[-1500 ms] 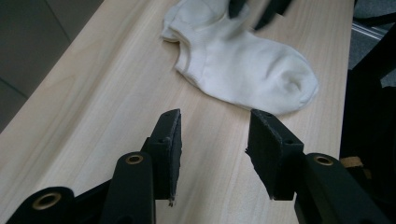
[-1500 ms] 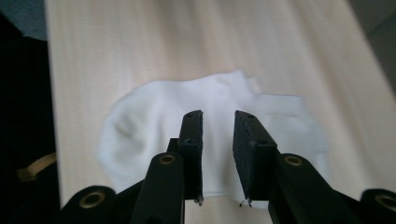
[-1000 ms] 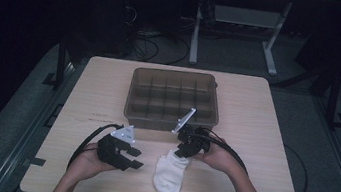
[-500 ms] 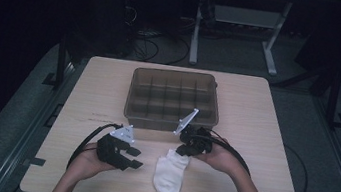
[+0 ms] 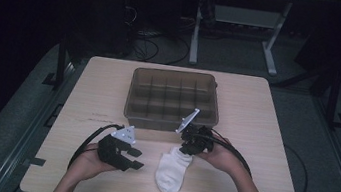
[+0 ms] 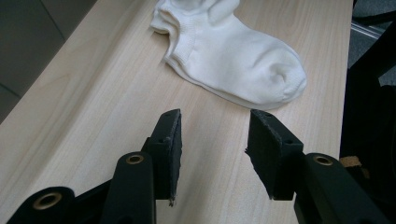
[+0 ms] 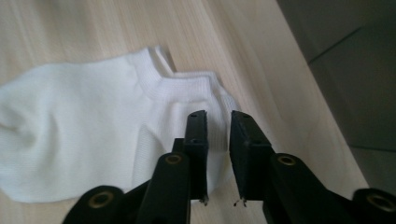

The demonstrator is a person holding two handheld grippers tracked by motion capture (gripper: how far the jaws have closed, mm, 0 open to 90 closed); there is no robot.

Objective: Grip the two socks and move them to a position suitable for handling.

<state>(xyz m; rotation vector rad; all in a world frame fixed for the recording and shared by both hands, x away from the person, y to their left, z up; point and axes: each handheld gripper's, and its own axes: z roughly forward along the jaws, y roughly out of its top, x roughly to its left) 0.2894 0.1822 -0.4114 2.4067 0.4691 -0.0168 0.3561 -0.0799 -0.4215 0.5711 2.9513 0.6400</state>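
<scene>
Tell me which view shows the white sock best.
The left gripper view: the white sock lies there unobstructed, cuff to toe. In the right gripper view the jaws cover part of it. In the high view it appears small.

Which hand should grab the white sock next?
Probably the right. The right gripper sits over the sock at its cuff, jaws just reopened slightly. The left gripper hangs open, apart from it.

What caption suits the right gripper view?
Right gripper poised over a white sock on the table.
</scene>
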